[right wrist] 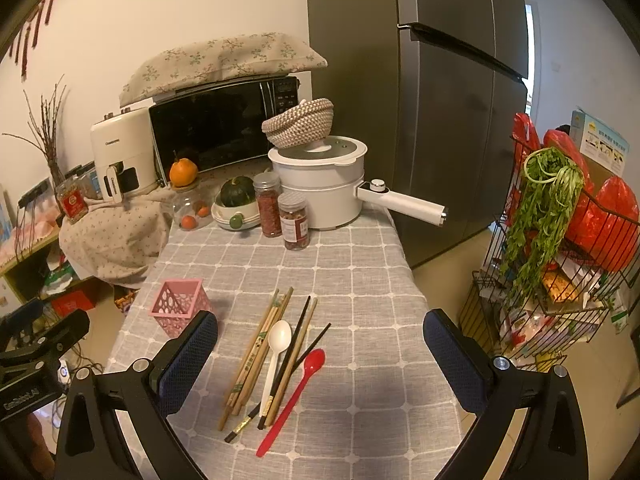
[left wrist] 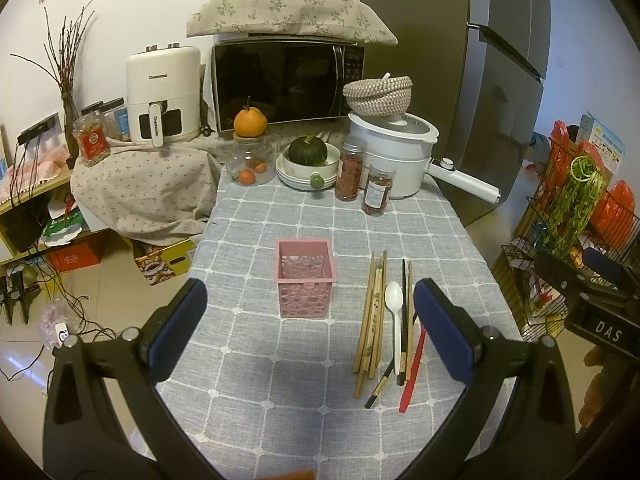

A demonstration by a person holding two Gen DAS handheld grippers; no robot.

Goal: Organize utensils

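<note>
Both grippers spread wide, holding nothing, hovering above the near end of the cloth (right wrist: pixel 360 272). Ahead of the left gripper (left wrist: pixel 310 312): pink basket (left wrist: pixel 305 276), upright, empty as far as visible, just beyond the fingertips and centred between them. Ahead of the right gripper (right wrist: pixel 320 344): utensils loose on the cloth, lying between its spread fingers, namely bamboo chopsticks (right wrist: pixel 256 354), white spoon (right wrist: pixel 276 356), dark chopsticks (right wrist: pixel 294 354), red spoon (right wrist: pixel 296 392). Long axes running roughly away from the gripper, handles nearest, heads and tips farther off, fanned a little toward its right. From the left gripper, same bundle off to the right, beside the right finger. Right gripper nearer the utensils, left nearer the basket; basket well left of the right gripper. Probable next move: right gripper down across a handle, fingers closing across that axis.
</note>
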